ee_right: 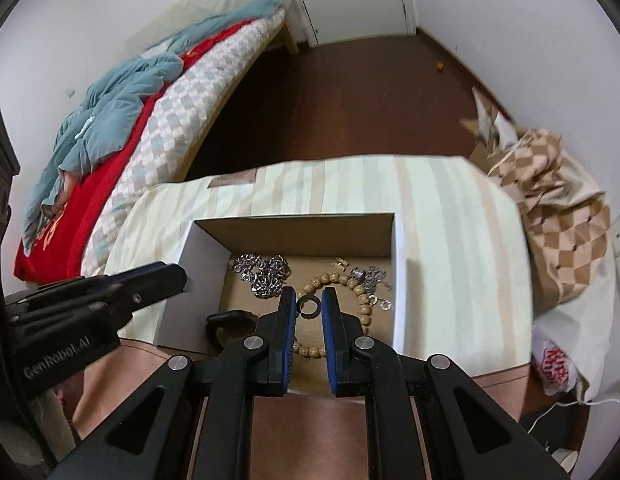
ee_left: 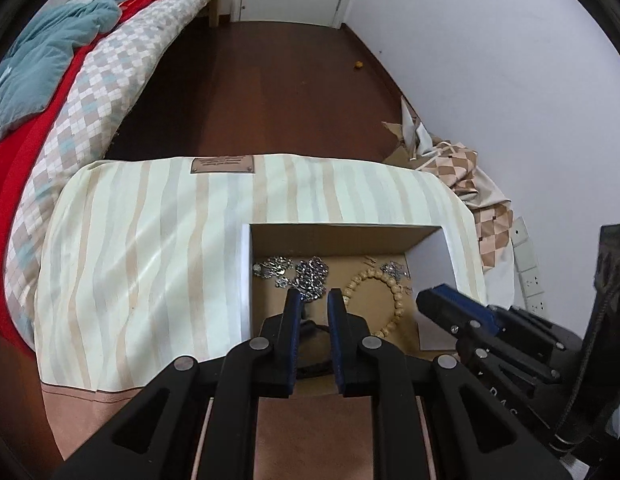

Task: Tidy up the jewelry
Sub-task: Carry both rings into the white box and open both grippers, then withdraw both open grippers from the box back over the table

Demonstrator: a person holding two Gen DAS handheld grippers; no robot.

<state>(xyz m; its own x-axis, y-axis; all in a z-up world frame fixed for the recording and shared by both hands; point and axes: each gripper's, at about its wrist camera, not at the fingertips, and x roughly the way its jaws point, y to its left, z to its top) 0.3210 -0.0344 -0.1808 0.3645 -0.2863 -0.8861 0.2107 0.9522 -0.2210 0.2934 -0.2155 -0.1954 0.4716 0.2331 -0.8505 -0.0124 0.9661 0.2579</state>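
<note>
An open cardboard box [ee_left: 334, 236] [ee_right: 293, 228] sits on a striped cushion and holds jewelry: a silver chain pile [ee_left: 305, 272] [ee_right: 261, 272], a wooden bead bracelet [ee_left: 390, 300] [ee_right: 362, 296], small silver pieces [ee_right: 370, 276] and a dark band [ee_right: 229, 320]. My left gripper [ee_left: 314, 300] hovers over the box's near left part, jaws slightly apart, nothing visibly between them. My right gripper [ee_right: 308, 298] is shut on a small dark ring [ee_right: 308, 306] above the box. The right gripper also shows in the left wrist view [ee_left: 450, 304], and the left gripper in the right wrist view [ee_right: 165, 276].
The striped cushion [ee_left: 149, 240] [ee_right: 450, 220] rests on a brown surface. A bed with red and blue-grey bedding [ee_left: 49, 80] [ee_right: 109, 120] lies left. A checkered cloth bag [ee_left: 470, 184] [ee_right: 558, 220] lies right by the white wall. Dark wooden floor [ee_left: 277, 80] lies beyond.
</note>
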